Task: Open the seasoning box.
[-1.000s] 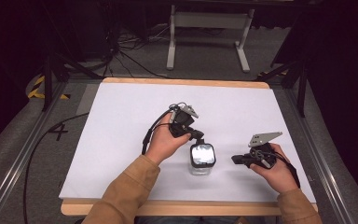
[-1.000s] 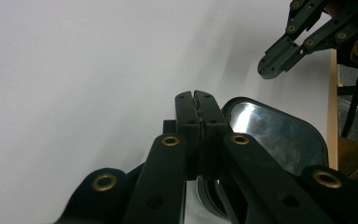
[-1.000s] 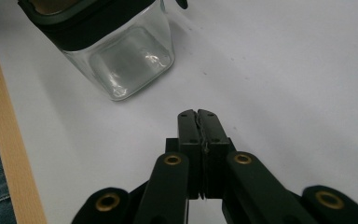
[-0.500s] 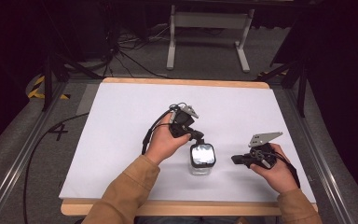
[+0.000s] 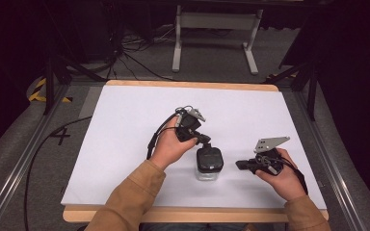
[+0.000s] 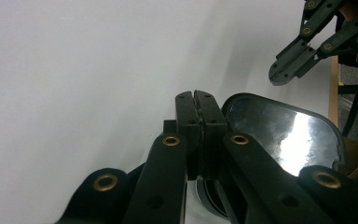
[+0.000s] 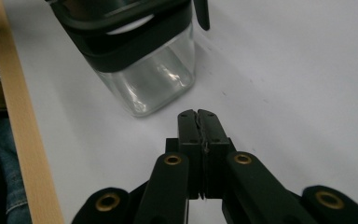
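A clear square jar (image 5: 208, 166) with a glossy black lid (image 6: 284, 135) stands on the white table (image 5: 125, 159), near the front middle. My left gripper (image 5: 205, 141) reaches down to the lid's far edge, jaws shut with nothing between them (image 6: 196, 94); I cannot tell whether they touch the lid. My right gripper (image 5: 240, 165) lies low on the table just right of the jar, pointing at it, jaws shut and empty (image 7: 198, 112). From there the jar (image 7: 140, 60) is a short gap ahead. The right gripper (image 6: 303, 51) also shows beyond the lid.
The table's wooden front edge (image 7: 23, 140) runs close to the jar and both forearms. A pale metal stand (image 5: 212, 21) and loose cables (image 5: 125, 53) lie on the floor beyond the far edge. Rails run along both sides of the table.
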Motion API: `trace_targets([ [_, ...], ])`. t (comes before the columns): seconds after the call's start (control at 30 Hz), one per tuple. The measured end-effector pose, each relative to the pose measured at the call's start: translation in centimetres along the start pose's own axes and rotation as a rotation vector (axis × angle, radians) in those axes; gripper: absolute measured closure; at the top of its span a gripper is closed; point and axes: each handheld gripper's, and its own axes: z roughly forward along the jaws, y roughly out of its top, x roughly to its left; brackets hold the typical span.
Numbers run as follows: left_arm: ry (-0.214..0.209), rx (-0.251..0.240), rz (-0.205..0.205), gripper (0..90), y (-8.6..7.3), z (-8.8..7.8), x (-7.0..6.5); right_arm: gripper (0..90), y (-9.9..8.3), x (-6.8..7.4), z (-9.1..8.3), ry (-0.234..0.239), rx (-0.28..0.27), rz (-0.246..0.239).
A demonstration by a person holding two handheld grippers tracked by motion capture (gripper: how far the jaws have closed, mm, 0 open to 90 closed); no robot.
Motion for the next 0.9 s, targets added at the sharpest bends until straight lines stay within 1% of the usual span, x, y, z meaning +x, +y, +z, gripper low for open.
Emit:
trace_targets([
  [0.1, 0.004, 0.000, 0.002, 90.0, 0.0, 0.0, 0.0, 90.0, 0.5, 0.7, 0.1, 0.018, -0.028, -0.022],
  [0.17, 0.004, 0.003, 0.000, 90.0, 0.0, 0.0, -0.1, 90.0, 1.1, 1.5, 0.2, 0.041, -0.058, -0.048],
  [0.23, 0.005, 0.001, 0.004, 90.0, 0.0, 0.0, 0.0, 90.0, 1.5, 2.1, 0.3, 0.061, -0.073, -0.066],
  [0.37, 0.005, -0.003, 0.004, 90.0, 0.0, 0.0, 0.0, 90.0, 2.2, 3.1, 0.6, 0.086, -0.090, -0.095],
  [0.43, 0.007, -0.004, 0.003, 90.0, -0.1, 0.0, -0.1, 90.0, 2.3, 3.5, 0.6, 0.094, -0.096, -0.098],
  [0.57, 0.011, -0.006, 0.003, 90.0, -0.1, 0.0, -0.1, 90.0, 2.6, 4.0, 0.7, 0.096, -0.099, -0.108],
  [0.73, 0.012, -0.016, 0.000, 89.7, -0.2, 0.0, -0.2, 90.0, 2.7, 4.0, 0.8, 0.088, -0.104, -0.110],
  [0.8, -0.001, -0.038, -0.006, 87.2, -0.2, -0.3, -0.2, 90.0, 2.8, 4.1, 0.7, 0.087, -0.109, -0.108],
  [0.87, 0.015, -0.066, -0.006, 86.9, -0.3, -1.0, -0.5, 90.0, 2.8, 4.1, 0.7, 0.086, -0.113, -0.108],
  [0.9, 0.015, -0.066, -0.006, 87.1, -0.3, -1.0, -0.5, 90.0, 2.8, 4.0, 0.7, 0.081, -0.118, -0.109],
])
